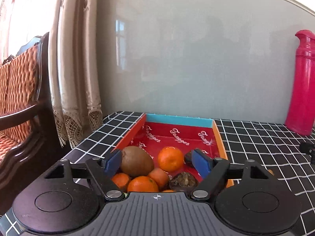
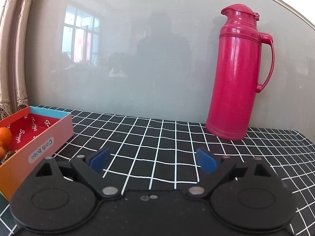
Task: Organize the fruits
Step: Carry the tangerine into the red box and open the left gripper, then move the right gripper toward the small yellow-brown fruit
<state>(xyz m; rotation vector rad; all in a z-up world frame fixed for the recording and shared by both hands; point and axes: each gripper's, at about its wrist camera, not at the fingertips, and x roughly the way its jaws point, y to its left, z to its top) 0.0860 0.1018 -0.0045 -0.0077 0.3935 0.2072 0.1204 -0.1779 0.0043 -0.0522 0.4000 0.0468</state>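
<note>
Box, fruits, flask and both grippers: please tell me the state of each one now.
Box: open, no lid, holds fruit.
Kiwi: resting on oranges inside the box.
Flask: upright, lid closed.
Left gripper: open over the fruit.
Right gripper: open, nothing between its fingers.

Passage, as I see it: the table (image 2: 157,137) lies bare between the box (image 2: 49,135) at its left edge and the flask (image 2: 236,74) by the back wall. The fruit pile (image 1: 145,173) fills the box's near end; its far end is free. My left gripper (image 1: 157,162) straddles the pile.
</note>
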